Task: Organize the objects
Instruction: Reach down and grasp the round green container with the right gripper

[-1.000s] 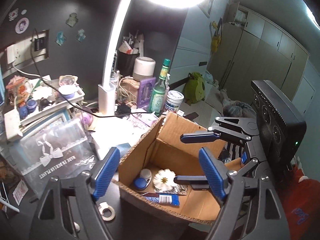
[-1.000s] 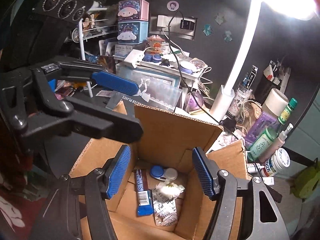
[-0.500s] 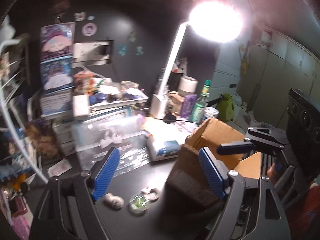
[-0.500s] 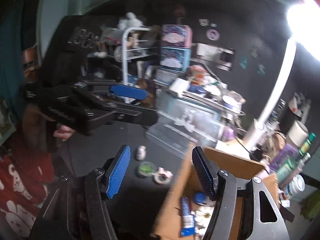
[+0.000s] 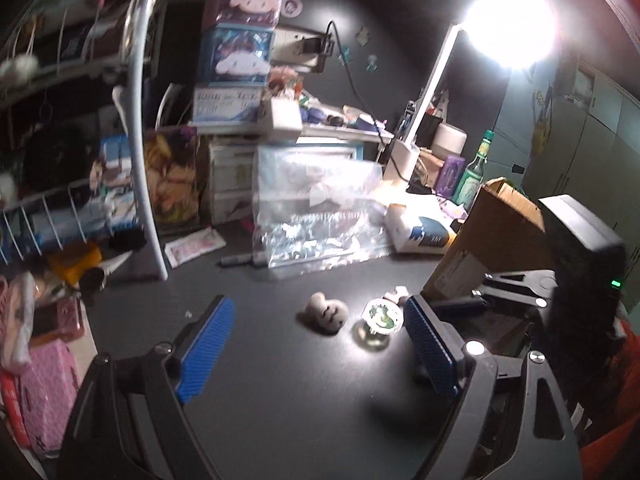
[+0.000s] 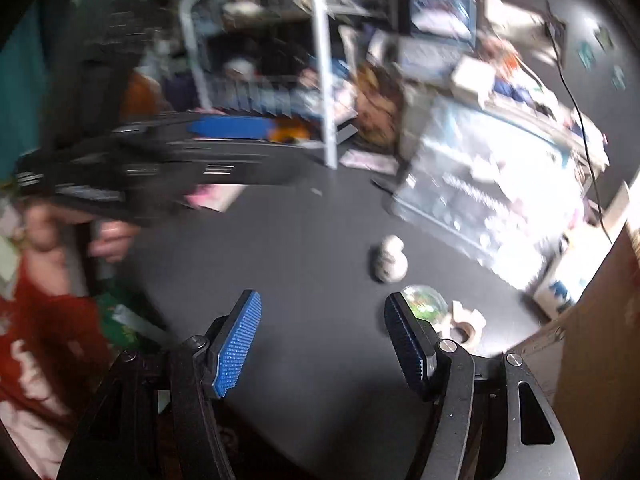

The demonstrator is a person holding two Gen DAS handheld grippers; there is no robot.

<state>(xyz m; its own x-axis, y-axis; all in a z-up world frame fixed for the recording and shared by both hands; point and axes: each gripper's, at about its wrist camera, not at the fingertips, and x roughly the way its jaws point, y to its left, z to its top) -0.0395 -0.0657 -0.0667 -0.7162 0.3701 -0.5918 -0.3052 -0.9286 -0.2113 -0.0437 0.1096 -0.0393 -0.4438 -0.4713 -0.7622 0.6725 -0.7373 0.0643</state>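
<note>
Matte black desk top carries the loose items we have left to sort: a pale grey, rounded, soft-looking figurine, a small clear glossy dome with green inside, and a beige notched ring-shaped piece. All three sit close together, just beside the brown cardboard box at the right edge.

Our left gripper hangs above the desk with its blue ribbed pads wide apart and nothing between them; the figurine and dome lie just ahead of its right finger. Our right gripper is likewise spread and empty, with the dome just past its right pad. The right wrist view is heavily smeared, so we cannot read fine detail there.

Risks, as we judge them:
- Dome looks smooth and curved, so it could squirt out of the ribbed pads or roll across the slick desk if pinched off-centre.
- Figurine looks squashy and lumpy; a shallow grip may let it slip.
- Items are crowded, so closing on one could knock its neighbour toward the box wall.
- Both grippers point at the same cluster, so they could collide.
- Crinkly clear plastic bag behind reflects the bright lamp; that glare may hide the dome's edges.
</note>
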